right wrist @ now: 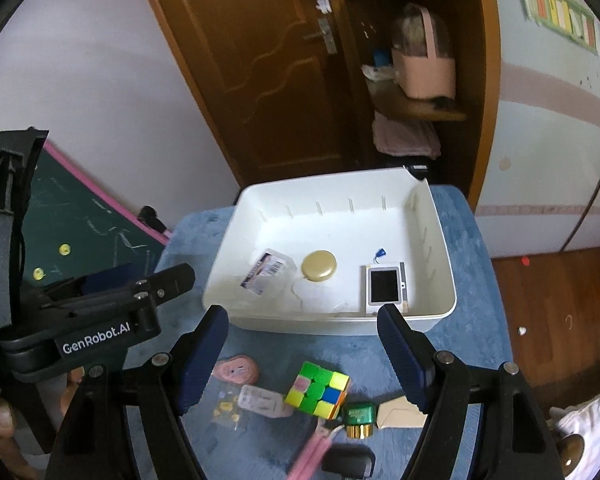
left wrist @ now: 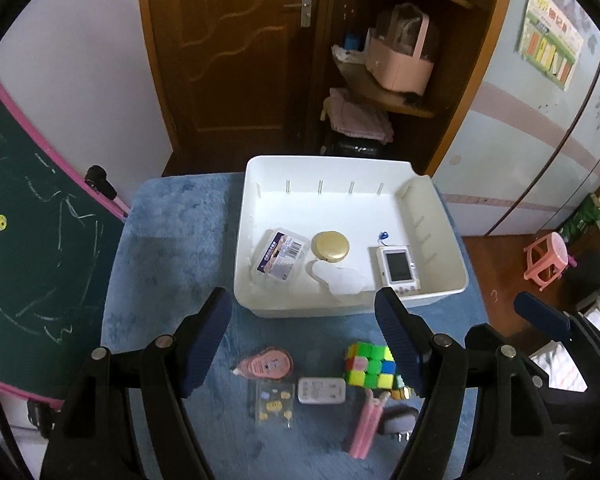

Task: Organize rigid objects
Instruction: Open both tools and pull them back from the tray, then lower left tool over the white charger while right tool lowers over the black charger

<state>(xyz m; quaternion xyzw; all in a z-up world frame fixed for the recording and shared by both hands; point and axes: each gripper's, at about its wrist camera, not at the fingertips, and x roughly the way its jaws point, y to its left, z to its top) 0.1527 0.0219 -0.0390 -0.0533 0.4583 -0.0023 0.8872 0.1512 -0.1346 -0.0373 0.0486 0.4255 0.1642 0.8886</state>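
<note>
- The white bin (left wrist: 440,236) stands on the far half of the blue-covered worktop (left wrist: 172,240); it is a shallow rectangular tub with rounded corners and thin ribs along its inner walls.
- Inside it, from left to right, lie a clear plastic box (left wrist: 281,256) with a barcode label, a round gold tin (left wrist: 330,246) and a small white device with a dark screen (left wrist: 397,267); a flat white cloud-shaped piece (left wrist: 340,278) lies just in front of the tin.
- Nearer the cameras, on the blue cover, sits a puzzle cube (right wrist: 318,390) with green, yellow, pink and blue squares, tilted on one corner in the right wrist view.
- Left of the cube lie a pink rounded correction-tape case (left wrist: 265,363), a clear sticker sheet with yellow figures (left wrist: 274,402) and a small white oblong case (left wrist: 322,390).
- A pink stick-like object (left wrist: 366,424) lies near the cube on the side towards the cameras, and a green and gold small object (right wrist: 358,420) rests just right of the cube.
- The left tool (left wrist: 302,344) hangs over the loose things with its blue-padded fingers apart and nothing between them.
- The right tool (right wrist: 302,360) is likewise spread wide and empty, above the cube.
</note>
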